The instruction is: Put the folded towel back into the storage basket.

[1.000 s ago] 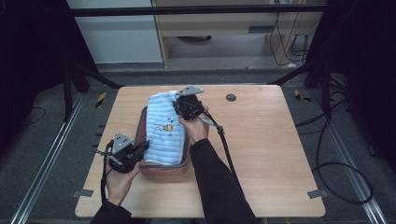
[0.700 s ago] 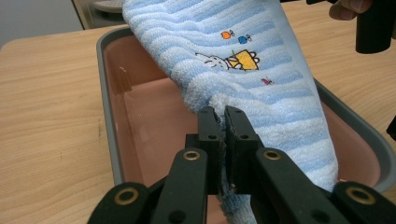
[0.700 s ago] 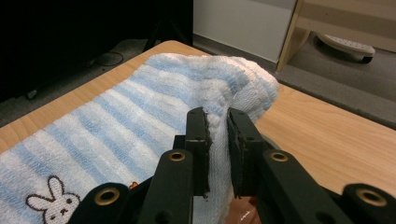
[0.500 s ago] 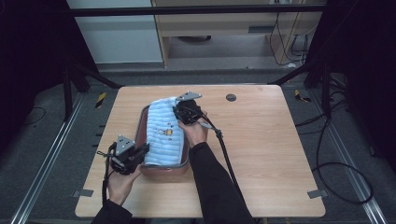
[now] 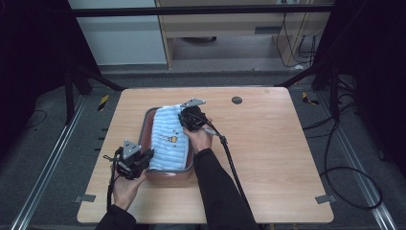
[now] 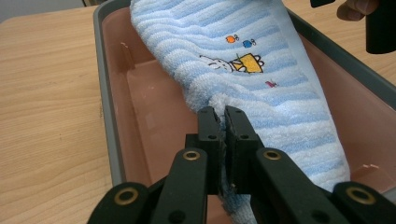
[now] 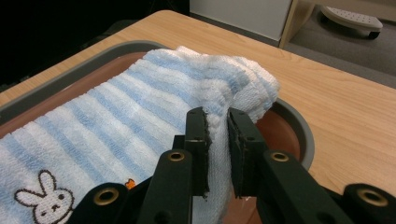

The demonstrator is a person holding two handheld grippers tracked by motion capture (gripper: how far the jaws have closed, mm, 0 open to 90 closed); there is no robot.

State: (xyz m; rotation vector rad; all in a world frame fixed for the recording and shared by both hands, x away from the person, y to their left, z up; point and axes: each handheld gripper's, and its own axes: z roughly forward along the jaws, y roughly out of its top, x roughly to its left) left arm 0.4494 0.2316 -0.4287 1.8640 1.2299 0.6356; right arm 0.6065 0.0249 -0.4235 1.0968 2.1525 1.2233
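A blue-and-white striped towel (image 5: 168, 139) with small embroidered pictures lies folded along a reddish-brown tray with a grey rim (image 5: 144, 125). My left gripper (image 5: 146, 156) is at the tray's near left corner, shut on the towel's (image 6: 261, 88) near edge, its jaws (image 6: 222, 122) pinching the cloth. My right gripper (image 5: 186, 117) is at the far right end, shut on the towel (image 7: 140, 107) there, with a fold of cloth squeezed between its fingertips (image 7: 217, 117). The tray's rim (image 7: 299, 135) shows beyond the towel's far end.
The tray sits left of centre on a wooden table (image 5: 282, 143). A small dark round disc (image 5: 236, 100) lies on the table at the back. The right gripper's cable (image 5: 230, 158) trails over the table toward the front edge.
Both grippers have shifted a little with the towel; the towel lies flatter and lower in the tray than a second ago.
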